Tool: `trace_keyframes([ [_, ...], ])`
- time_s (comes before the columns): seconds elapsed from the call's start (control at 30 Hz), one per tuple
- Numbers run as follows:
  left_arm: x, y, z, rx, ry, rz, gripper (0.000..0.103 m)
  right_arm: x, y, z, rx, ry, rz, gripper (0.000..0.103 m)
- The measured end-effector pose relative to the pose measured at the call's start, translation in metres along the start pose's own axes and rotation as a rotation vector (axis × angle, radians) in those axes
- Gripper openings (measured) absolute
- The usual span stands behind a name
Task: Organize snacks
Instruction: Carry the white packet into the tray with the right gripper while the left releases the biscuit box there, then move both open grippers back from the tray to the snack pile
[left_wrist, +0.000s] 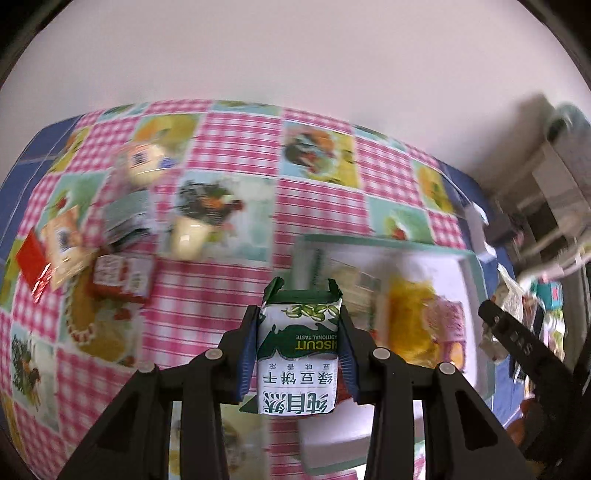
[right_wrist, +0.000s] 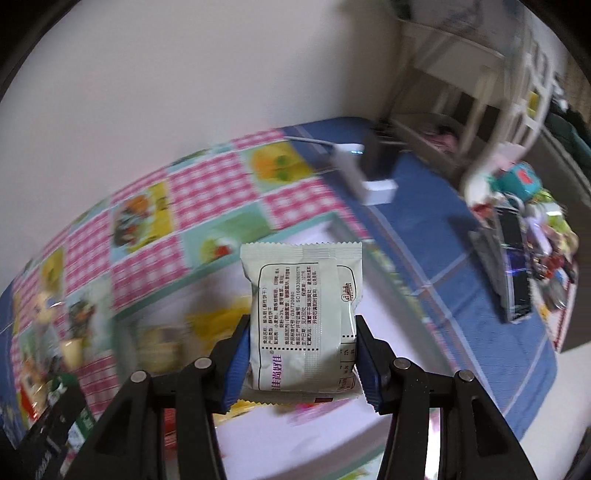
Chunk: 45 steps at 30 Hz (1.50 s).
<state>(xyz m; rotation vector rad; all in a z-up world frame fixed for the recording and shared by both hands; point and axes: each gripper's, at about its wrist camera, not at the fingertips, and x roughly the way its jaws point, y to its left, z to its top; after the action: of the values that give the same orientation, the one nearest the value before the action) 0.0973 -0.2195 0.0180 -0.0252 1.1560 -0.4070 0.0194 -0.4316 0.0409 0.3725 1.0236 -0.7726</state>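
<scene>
My left gripper (left_wrist: 298, 328) is shut on a green and white biscuit packet (left_wrist: 298, 354) and holds it above the near left edge of a white tray with a green rim (left_wrist: 373, 242). The tray holds a yellow packet (left_wrist: 410, 317) and other blurred snacks. My right gripper (right_wrist: 301, 332) is shut on a pale green snack packet (right_wrist: 303, 317), printed back facing me, above the same tray (right_wrist: 258, 243). Several loose snack packets (left_wrist: 122, 277) lie on the checked tablecloth to the left.
The table carries a pink checked cloth with fruit pictures (left_wrist: 236, 147) over a blue cloth (right_wrist: 424, 266). A white box with a cable (right_wrist: 376, 188) stands at the back right. A heap of clutter (right_wrist: 524, 236) lies at the table's right end. A white wall is behind.
</scene>
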Motion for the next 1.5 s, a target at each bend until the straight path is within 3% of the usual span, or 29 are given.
trace_keyframes([
  [0.3,0.009,-0.062,-0.013,0.174,-0.033,-0.019,0.041,0.03,-0.039,0.0,0.061,0.076,-0.05,0.054],
  [0.43,0.014,-0.066,-0.014,0.184,-0.024,-0.014,0.041,0.042,-0.041,-0.004,0.07,0.12,-0.053,0.055],
  [0.7,0.019,-0.047,-0.012,0.13,0.006,0.031,0.041,0.062,-0.043,-0.01,0.072,0.191,-0.066,0.055],
  [0.8,0.024,-0.041,-0.012,0.104,0.029,0.061,0.05,0.065,-0.044,-0.011,0.068,0.209,-0.051,0.056],
  [0.83,0.026,-0.038,-0.012,0.093,0.037,0.063,0.056,0.066,-0.044,-0.011,0.067,0.208,-0.048,0.058],
  [1.03,0.031,-0.026,-0.012,0.051,0.07,0.103,0.068,0.059,-0.04,-0.008,0.052,0.179,-0.036,0.067],
  [1.5,0.016,0.029,-0.004,-0.122,0.056,0.179,0.082,0.027,-0.025,-0.009,0.063,0.126,0.089,0.083],
])
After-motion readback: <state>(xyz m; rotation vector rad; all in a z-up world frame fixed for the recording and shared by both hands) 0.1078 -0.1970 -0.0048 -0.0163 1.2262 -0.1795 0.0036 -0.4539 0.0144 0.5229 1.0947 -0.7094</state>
